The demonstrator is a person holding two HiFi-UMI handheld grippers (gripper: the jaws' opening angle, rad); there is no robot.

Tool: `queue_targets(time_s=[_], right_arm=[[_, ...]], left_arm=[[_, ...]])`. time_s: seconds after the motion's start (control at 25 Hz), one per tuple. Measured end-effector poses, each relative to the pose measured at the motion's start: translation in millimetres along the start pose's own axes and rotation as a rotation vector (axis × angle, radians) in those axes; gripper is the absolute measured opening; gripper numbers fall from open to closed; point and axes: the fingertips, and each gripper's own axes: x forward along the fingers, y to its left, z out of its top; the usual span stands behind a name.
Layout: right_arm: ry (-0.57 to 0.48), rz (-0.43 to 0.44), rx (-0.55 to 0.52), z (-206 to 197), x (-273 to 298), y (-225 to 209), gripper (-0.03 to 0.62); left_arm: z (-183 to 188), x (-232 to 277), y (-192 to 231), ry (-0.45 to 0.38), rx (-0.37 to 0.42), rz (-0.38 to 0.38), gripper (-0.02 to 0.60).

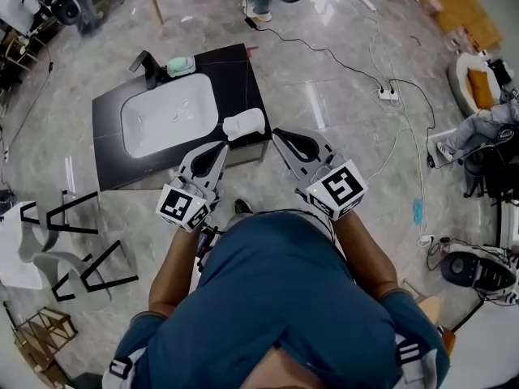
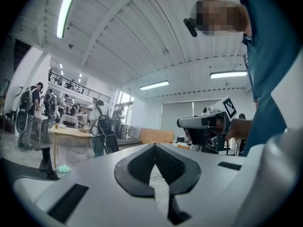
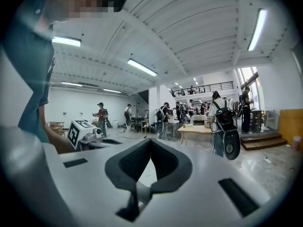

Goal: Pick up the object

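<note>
Left claw (image 1: 220, 146) pressed together | right claw (image 1: 277, 134) likewise (both empty) | white object (image 1: 244, 123) on sink counter (image 1: 235, 67)

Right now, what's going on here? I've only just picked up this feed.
A person stands at a black counter with a white sink, holding a gripper in each hand. The left gripper and right gripper both point toward the counter's near edge, jaws shut and empty. A white object lies on the near corner just ahead of their tips, not gripped.
</note>
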Motion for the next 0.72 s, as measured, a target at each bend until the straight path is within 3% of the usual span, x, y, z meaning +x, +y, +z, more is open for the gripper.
queue_targets(time_s=[0.24,0.44,0.72], right_arm=[[-0.001,0.005,-0.011,1.2,24.0,11.2,0.015],[0.014,-0.003,0.006,-2.4,40.0,-5.4,0.015],[0.026,0.071,0.000,-4.5,68.0,-15.6,0.015]], left_arm=[[-13.1,0.0,25.5,0.030,-0.031,-0.043,0.003],[-19.6,4.0,43.7,0.028,-0.077,-0.016,0.003],[-34.2,17.4,68.6,0.041,-0.155,0.030,0.003]])
